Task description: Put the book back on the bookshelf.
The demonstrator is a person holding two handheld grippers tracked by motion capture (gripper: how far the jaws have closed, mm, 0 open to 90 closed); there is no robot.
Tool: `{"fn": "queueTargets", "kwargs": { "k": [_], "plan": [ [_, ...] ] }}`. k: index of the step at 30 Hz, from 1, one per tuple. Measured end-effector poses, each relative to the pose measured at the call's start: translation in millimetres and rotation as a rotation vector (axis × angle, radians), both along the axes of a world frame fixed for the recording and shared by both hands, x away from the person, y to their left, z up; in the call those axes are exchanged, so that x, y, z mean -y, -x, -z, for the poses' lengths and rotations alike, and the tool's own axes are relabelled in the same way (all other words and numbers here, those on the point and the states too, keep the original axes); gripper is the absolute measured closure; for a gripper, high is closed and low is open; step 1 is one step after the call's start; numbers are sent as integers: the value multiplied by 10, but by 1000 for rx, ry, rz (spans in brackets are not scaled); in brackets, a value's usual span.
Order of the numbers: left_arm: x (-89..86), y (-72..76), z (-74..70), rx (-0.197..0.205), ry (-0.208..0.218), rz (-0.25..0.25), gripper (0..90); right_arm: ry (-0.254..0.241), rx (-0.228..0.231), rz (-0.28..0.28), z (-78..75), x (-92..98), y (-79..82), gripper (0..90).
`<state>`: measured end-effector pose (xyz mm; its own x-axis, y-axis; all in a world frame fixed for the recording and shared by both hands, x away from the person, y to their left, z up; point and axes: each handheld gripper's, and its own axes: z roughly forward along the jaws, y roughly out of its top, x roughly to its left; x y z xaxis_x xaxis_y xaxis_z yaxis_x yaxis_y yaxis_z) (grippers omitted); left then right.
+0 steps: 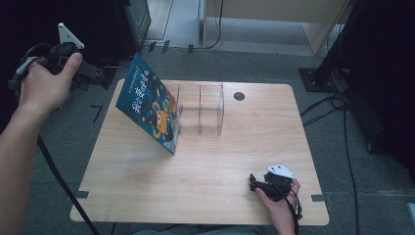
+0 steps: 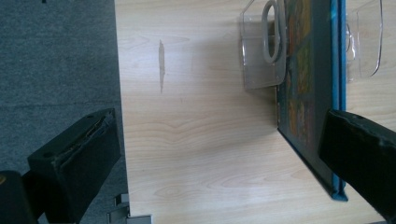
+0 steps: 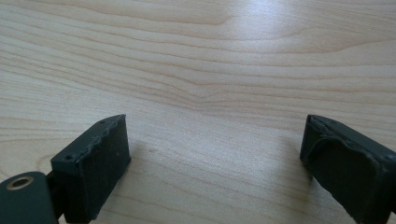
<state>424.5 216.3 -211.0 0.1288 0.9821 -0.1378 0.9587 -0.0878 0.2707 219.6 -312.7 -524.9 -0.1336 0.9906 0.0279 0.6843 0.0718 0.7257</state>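
A blue picture book [image 1: 149, 105] with cartoon characters and white Chinese title characters, too small to read, leans tilted against the left end of a clear plastic divider rack [image 1: 201, 108] on a wooden table [image 1: 195, 191]. The left gripper [image 1: 93, 73] hovers off the table's edge, just left of the book, jaws wide apart and empty. The right gripper [image 1: 254, 182] rests on the table well right of the book, nearer the person, jaws apart, empty.

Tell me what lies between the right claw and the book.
Bare wooden table, in the high view: nothing lies between the right claw and the book leaning on the clear rack.
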Motion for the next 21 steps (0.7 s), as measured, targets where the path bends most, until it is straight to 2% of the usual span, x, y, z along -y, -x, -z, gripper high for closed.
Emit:
{"fn": "queueTargets", "kwargs": {
  "k": [3,6,11,16,21],
  "plan": [
    [-4,44,36,-3,-23,7,0,0,0,1,0,-1,-1,75],
    [-19,92,74,5,-9,17,0,1,0,3,0,-4,-4,75],
    [-26,182,192,9,-18,30,0,1,1,3,0,-5,-4,75],
    [-113,256,350,-1,-6,28,0,1,0,3,0,-4,-4,75],
    [-198,341,508,0,25,26,0,1,1,4,1,-5,-4,75]
  ]
}}
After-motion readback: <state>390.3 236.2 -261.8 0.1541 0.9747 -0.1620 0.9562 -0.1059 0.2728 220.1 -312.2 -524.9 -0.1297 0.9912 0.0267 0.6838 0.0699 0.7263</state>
